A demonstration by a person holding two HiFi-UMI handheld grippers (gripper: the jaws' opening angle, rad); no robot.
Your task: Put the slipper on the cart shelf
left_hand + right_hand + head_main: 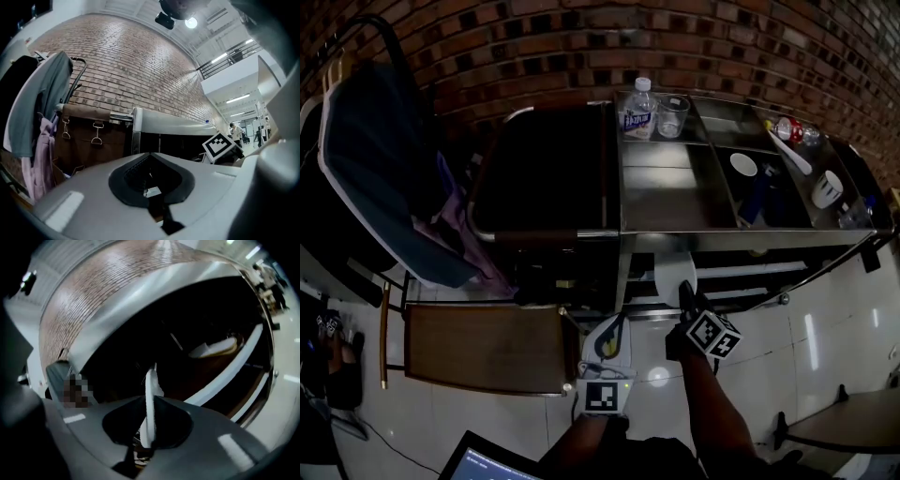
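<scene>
My right gripper (686, 298) is shut on a white slipper (673, 274), holding it just in front of the steel cart (675, 202) at the level of its lower shelf. In the right gripper view the slipper (150, 401) stands on edge between the jaws of the right gripper (149, 437). Beyond it, a second white slipper (213, 348) lies on the dark cart shelf (206, 380). My left gripper (607, 345) hangs lower left of the right one, near the cart's corner. In its own view the left gripper (151, 187) is shut with nothing in it.
The cart top carries a water bottle (639, 111), a glass (672, 114), a white cup (743, 165) and utensils. A dark bag (546, 169) hangs on the cart's left end. A wooden seat (478, 347) and hung clothes (380, 178) stand to the left.
</scene>
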